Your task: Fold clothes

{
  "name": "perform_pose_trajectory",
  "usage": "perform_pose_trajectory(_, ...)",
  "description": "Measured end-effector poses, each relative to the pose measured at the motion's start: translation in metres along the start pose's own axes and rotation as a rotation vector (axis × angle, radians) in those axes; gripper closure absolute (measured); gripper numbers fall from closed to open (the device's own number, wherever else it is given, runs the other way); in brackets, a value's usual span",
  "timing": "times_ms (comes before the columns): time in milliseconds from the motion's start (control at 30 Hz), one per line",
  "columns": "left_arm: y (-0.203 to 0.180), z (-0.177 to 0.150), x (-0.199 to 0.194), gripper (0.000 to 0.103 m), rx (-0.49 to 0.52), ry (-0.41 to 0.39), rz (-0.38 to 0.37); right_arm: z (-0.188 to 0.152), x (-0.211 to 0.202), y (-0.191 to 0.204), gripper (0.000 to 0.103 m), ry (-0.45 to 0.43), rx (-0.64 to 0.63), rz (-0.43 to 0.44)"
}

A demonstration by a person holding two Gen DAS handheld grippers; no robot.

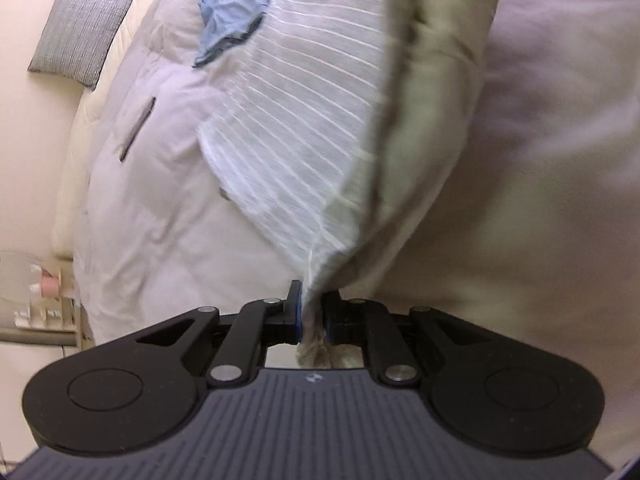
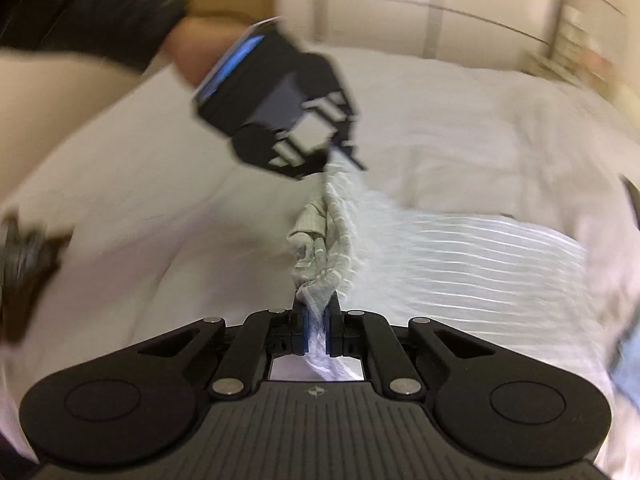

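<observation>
Right wrist view: above the bed (image 2: 460, 120), the right gripper (image 2: 317, 320) and left gripper (image 2: 344, 156) each clench a bunched edge of the striped garment (image 2: 460, 252); thin, limp cloth, probably best gripped at corners.

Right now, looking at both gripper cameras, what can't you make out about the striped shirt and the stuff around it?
- Striped shirt: its shape and far end, left wrist view; its own raised fold hides them.
- Blue garment: what kind, left wrist view; crumpled and cut off by the top edge.
- Dark thing: unidentifiable, right wrist view; motion blur and the left edge.
- Left gripper: fingers smeared by blur, right wrist view.
</observation>
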State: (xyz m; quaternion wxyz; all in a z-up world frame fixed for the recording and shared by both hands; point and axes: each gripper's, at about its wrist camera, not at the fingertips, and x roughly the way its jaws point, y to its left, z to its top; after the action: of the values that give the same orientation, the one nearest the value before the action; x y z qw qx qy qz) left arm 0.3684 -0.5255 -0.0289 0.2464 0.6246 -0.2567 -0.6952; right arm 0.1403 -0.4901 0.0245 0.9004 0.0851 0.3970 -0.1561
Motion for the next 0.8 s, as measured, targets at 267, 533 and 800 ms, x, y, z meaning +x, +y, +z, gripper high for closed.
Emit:
perform_pose_trajectory(267, 0.109, 0.102, 0.066, 0.094, 0.076, 0.043, -0.070, -0.034, -0.046, -0.148, 0.097, -0.056, 0.380, -0.047)
perform_pose_trajectory(533, 0.161, 0.183, 0.192, 0.094, 0.213, 0.077, -0.237, -0.099, -0.037, -0.283, 0.096, -0.050, 0.795, -0.030)
perform_pose_trajectory(800, 0.174, 0.201, 0.257, 0.089, 0.258, 0.070, -0.395, -0.155, -0.009, -0.335, 0.096, -0.002, 1.042, -0.017)
